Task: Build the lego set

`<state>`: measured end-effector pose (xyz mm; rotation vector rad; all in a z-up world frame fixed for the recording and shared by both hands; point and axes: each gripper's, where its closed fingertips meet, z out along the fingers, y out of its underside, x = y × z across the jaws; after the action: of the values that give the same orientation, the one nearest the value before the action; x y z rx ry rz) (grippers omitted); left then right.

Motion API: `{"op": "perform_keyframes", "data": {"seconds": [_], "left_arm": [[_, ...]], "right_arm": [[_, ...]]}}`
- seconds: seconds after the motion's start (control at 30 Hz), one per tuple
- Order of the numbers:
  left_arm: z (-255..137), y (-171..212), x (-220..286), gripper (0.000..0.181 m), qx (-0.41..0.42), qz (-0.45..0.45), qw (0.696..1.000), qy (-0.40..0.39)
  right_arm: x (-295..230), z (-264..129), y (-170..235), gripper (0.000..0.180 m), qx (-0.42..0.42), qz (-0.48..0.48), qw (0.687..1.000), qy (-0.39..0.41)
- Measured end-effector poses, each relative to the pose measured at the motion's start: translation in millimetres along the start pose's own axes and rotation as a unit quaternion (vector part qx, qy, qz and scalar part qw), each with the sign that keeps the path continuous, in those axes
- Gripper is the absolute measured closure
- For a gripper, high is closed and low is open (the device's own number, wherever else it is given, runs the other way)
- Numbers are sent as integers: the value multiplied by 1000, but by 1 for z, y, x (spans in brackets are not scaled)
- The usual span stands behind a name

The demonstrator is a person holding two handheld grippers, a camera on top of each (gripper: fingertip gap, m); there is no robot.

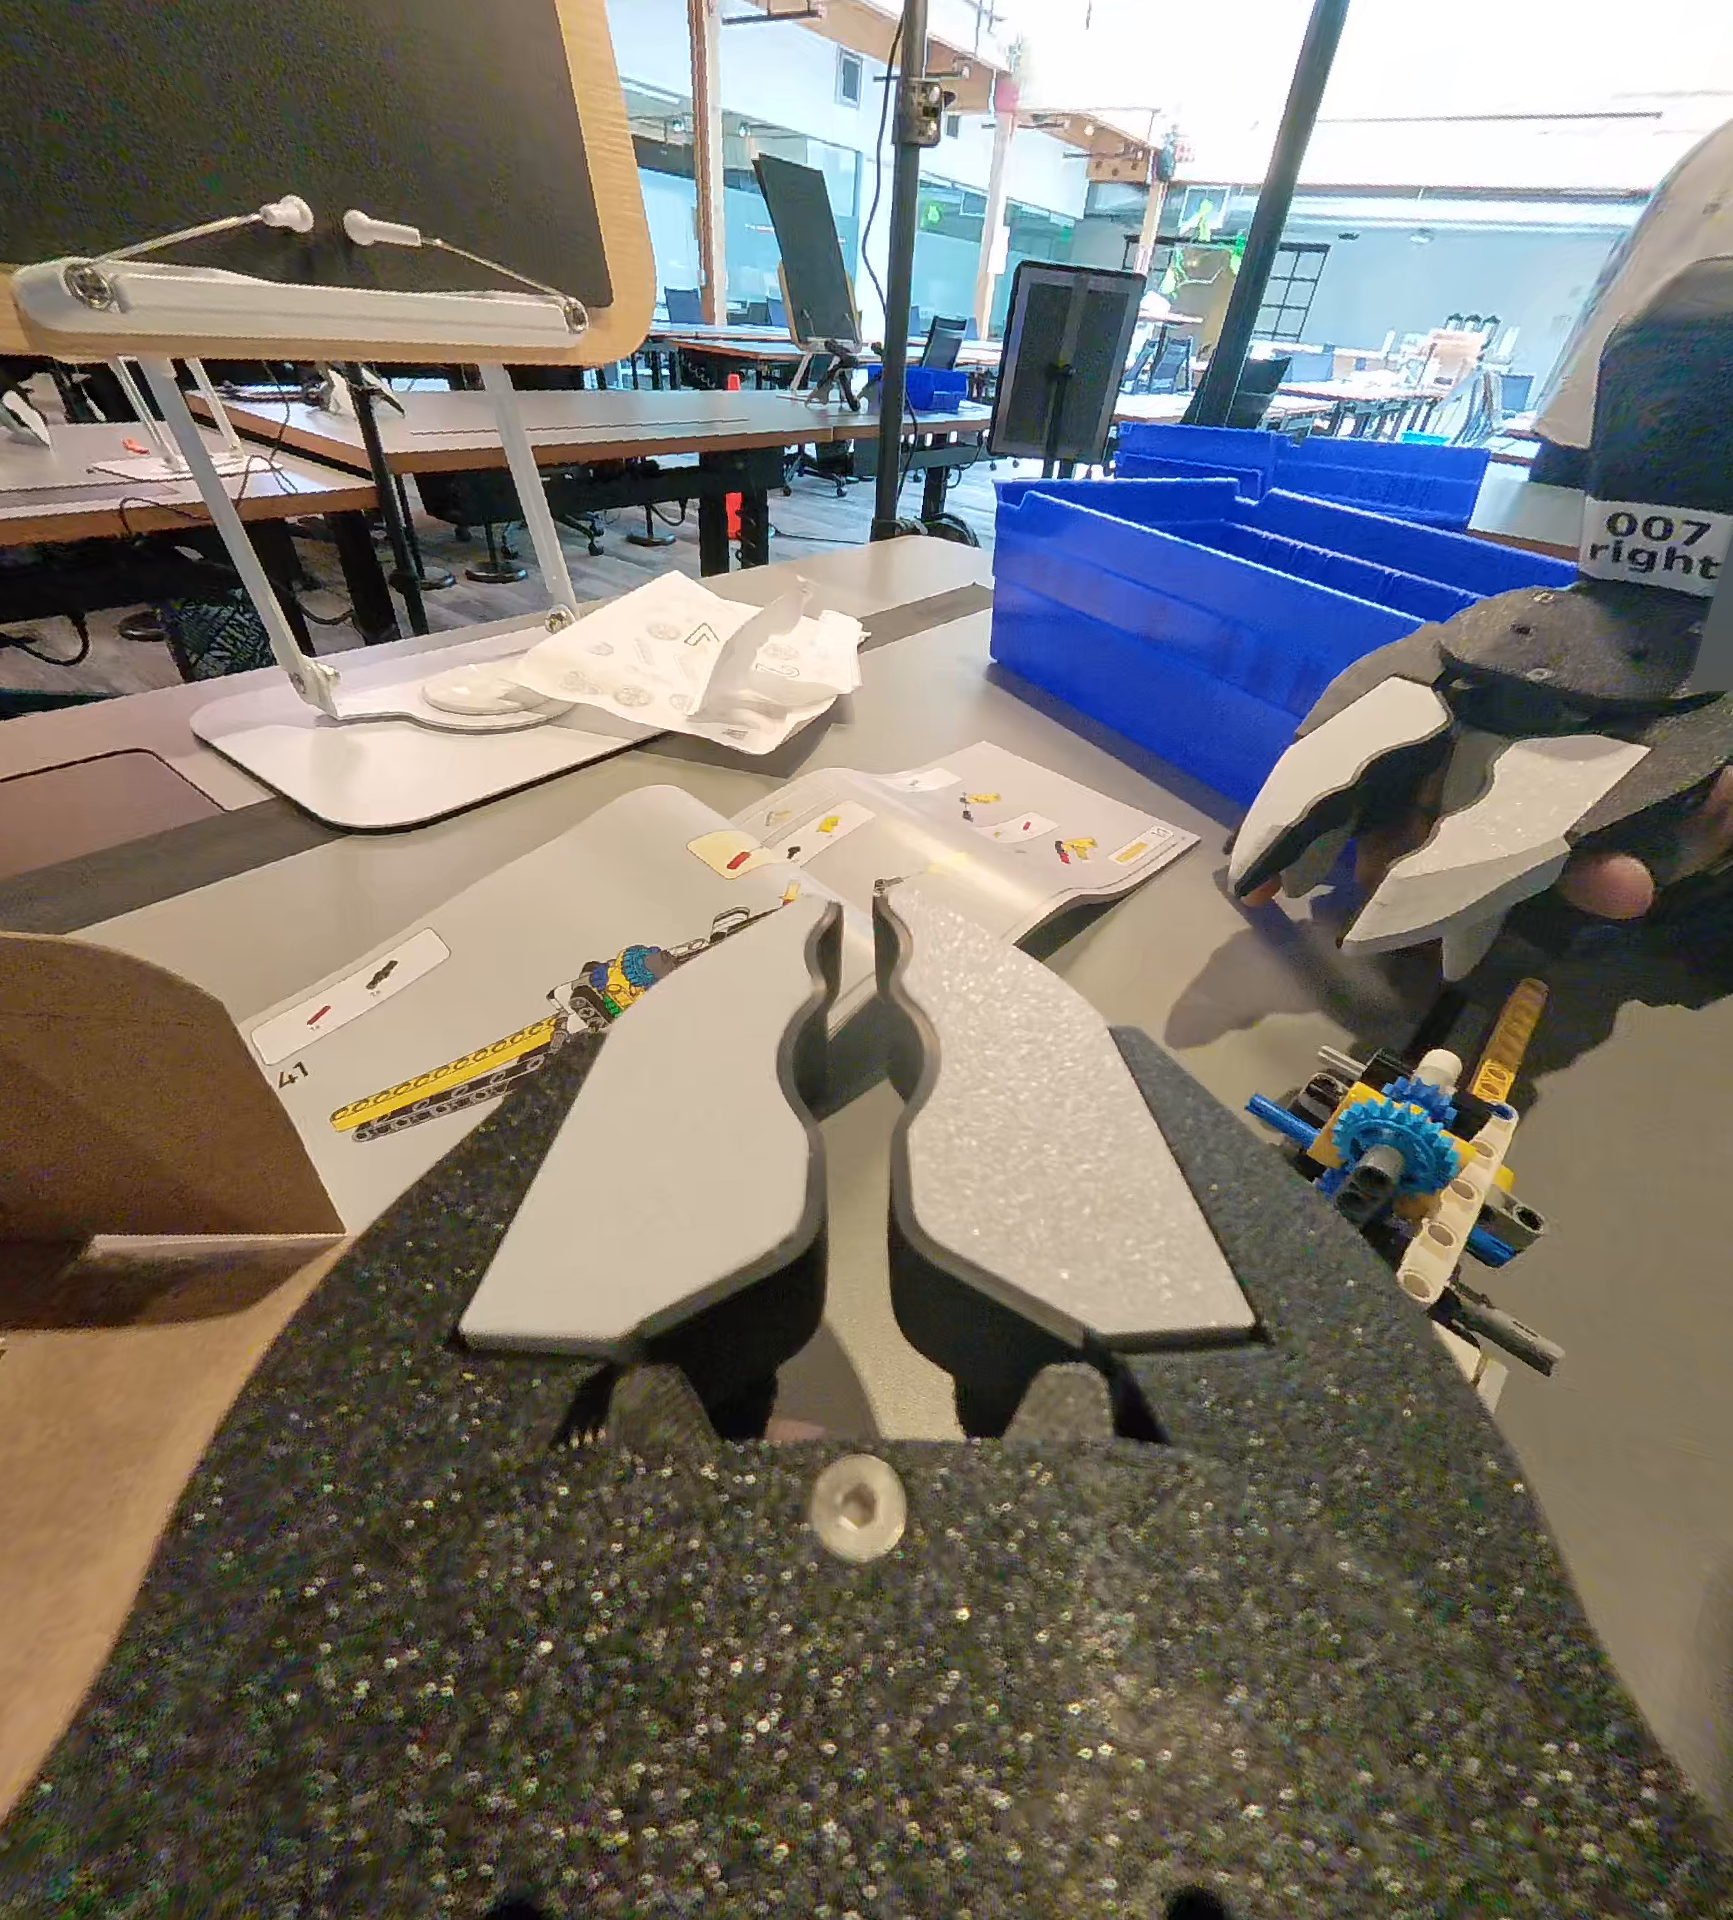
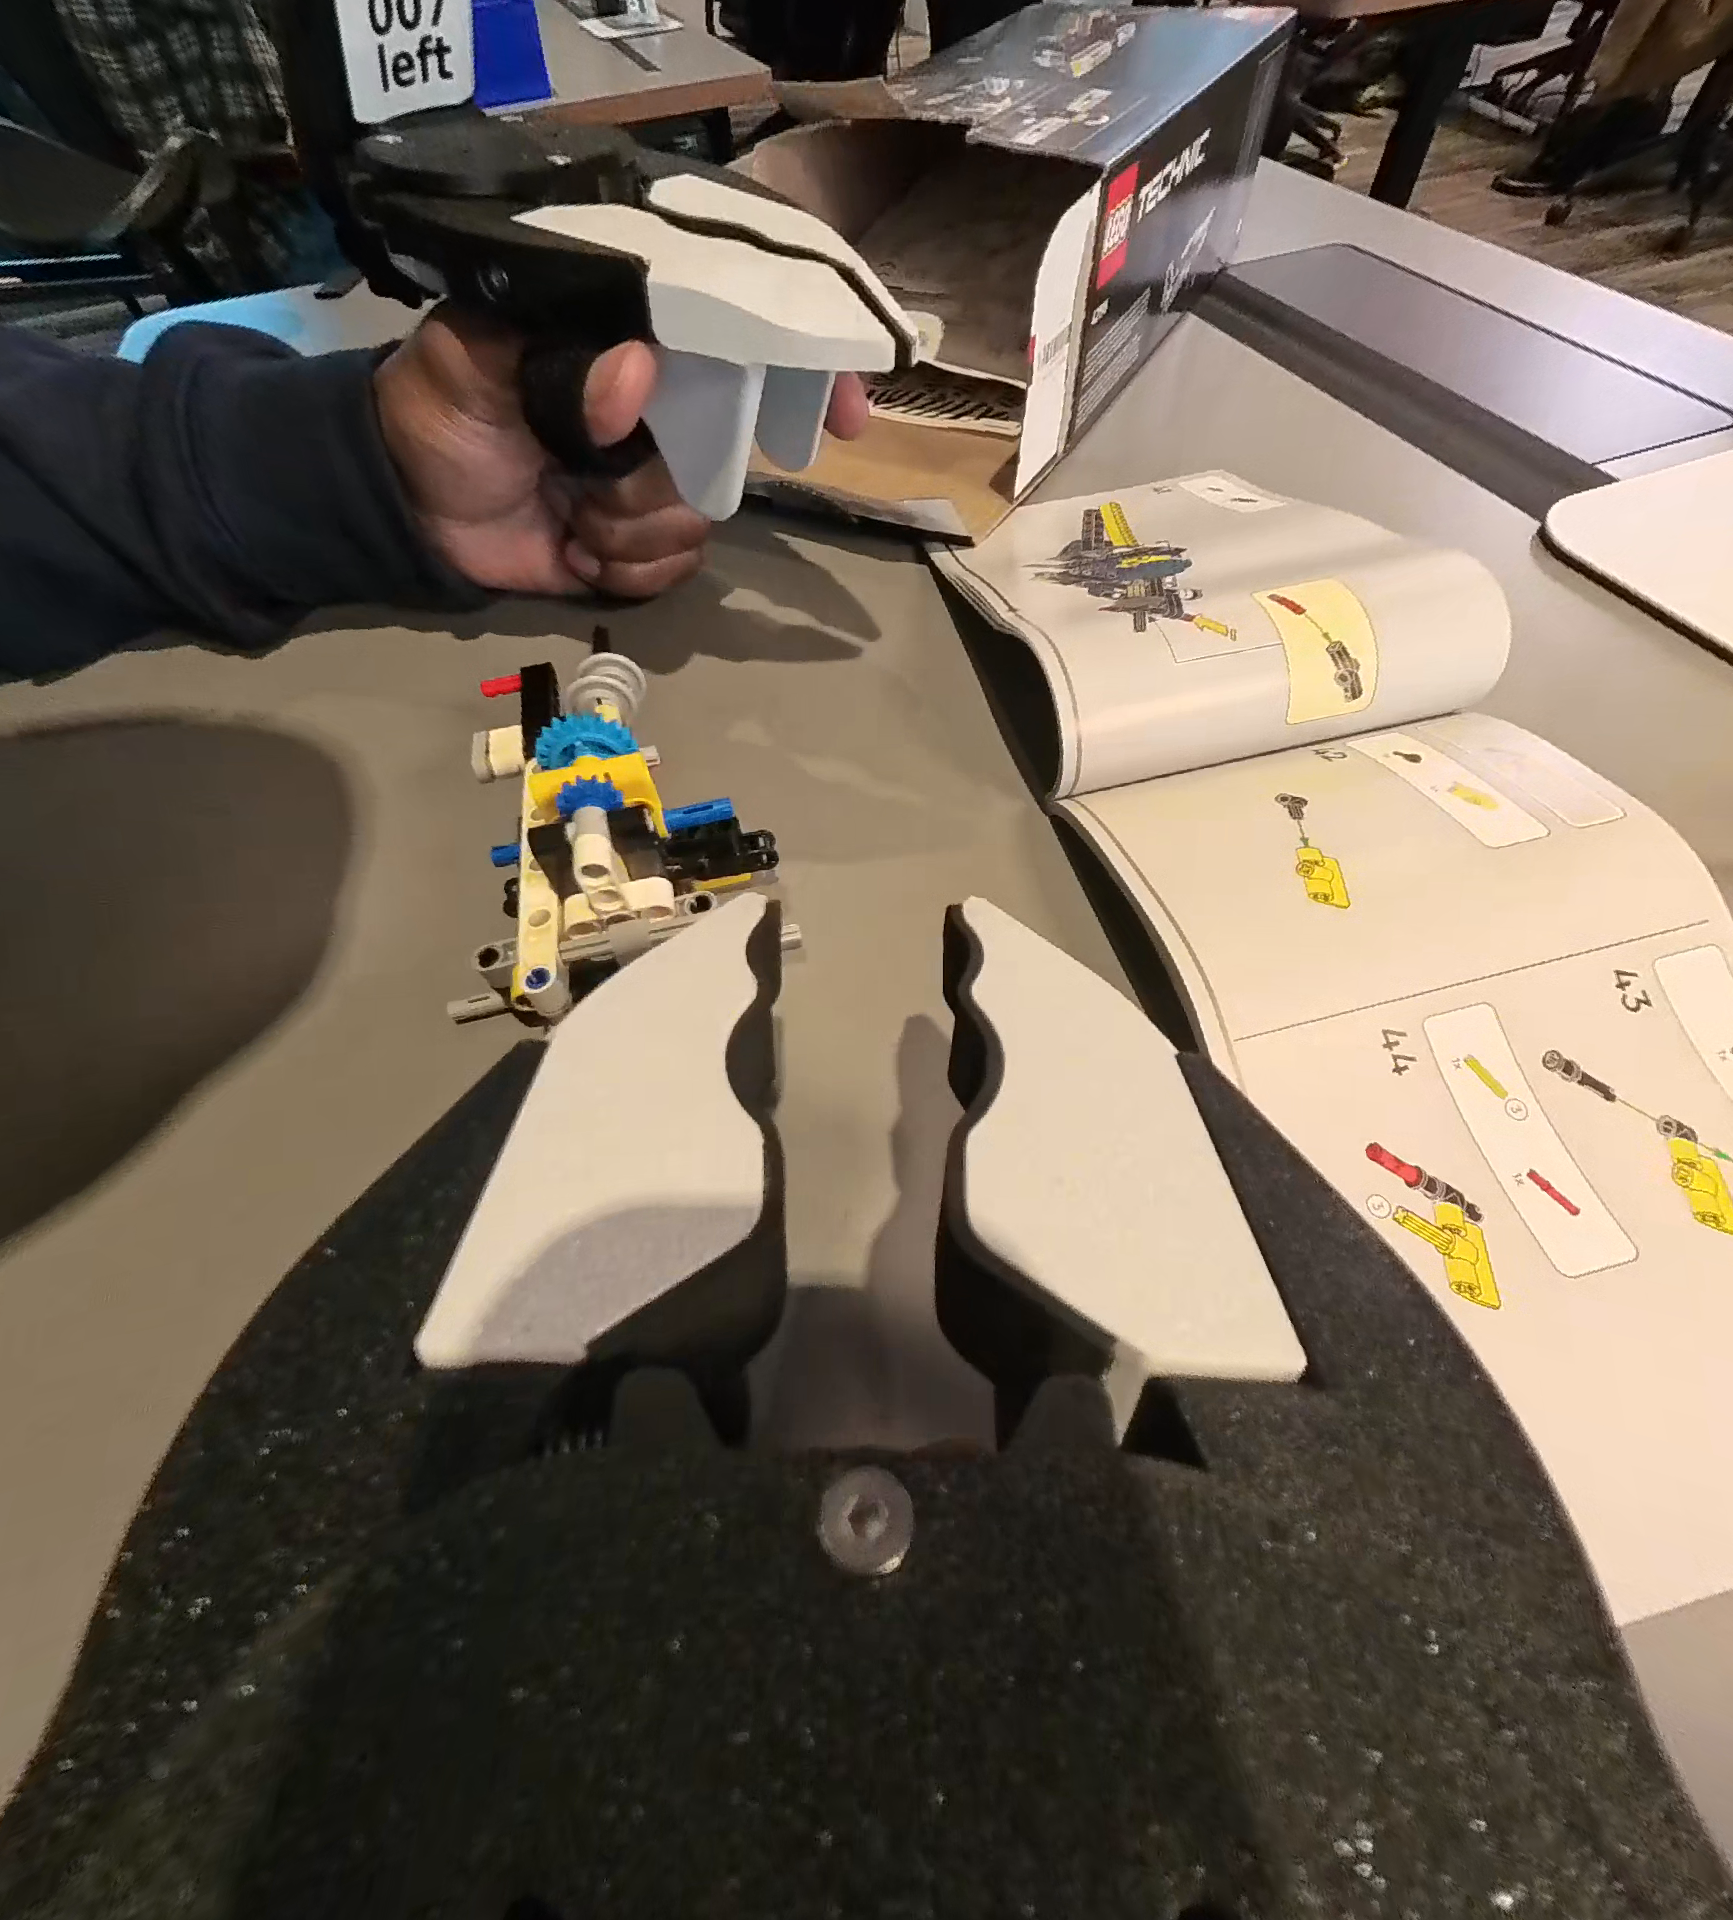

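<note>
A partly built lego assembly (image 2: pixel 602 831) with blue gears, a yellow frame, white beams and a grey spring lies on the grey table; it also shows in the left wrist view (image 1: pixel 1402 1153). My right gripper (image 2: pixel 857 914) is open and empty, with its left fingertip next to the assembly's near end. In the left wrist view it (image 1: pixel 1309 914) hangs just beyond the assembly. My left gripper (image 1: pixel 857 909) is shut with nothing in it, over the open instruction booklet (image 1: pixel 945 831). In the right wrist view it (image 2: pixel 903 338) is held above the table behind the assembly.
The booklet (image 2: pixel 1361 883) lies open to the right of the assembly. The opened lego box (image 2: pixel 1153 208) lies behind it. Blue bins (image 1: pixel 1205 592) stand at the back right. A white stand base (image 1: pixel 374 748) and empty paper bags (image 1: pixel 716 665) lie farther back. Across from one pair of fingers to the other is roughly 15 centimeters.
</note>
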<state>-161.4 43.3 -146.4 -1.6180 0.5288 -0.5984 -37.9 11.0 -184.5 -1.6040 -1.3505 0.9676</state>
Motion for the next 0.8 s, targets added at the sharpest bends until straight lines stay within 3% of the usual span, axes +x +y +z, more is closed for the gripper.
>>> {"op": "perform_keyframes", "data": {"seconds": [0.8], "left_arm": [[2,1,0,176,-6,-1,1000,-4]], "right_arm": [[2,2,1,151,-7,7,1000,0]]}}
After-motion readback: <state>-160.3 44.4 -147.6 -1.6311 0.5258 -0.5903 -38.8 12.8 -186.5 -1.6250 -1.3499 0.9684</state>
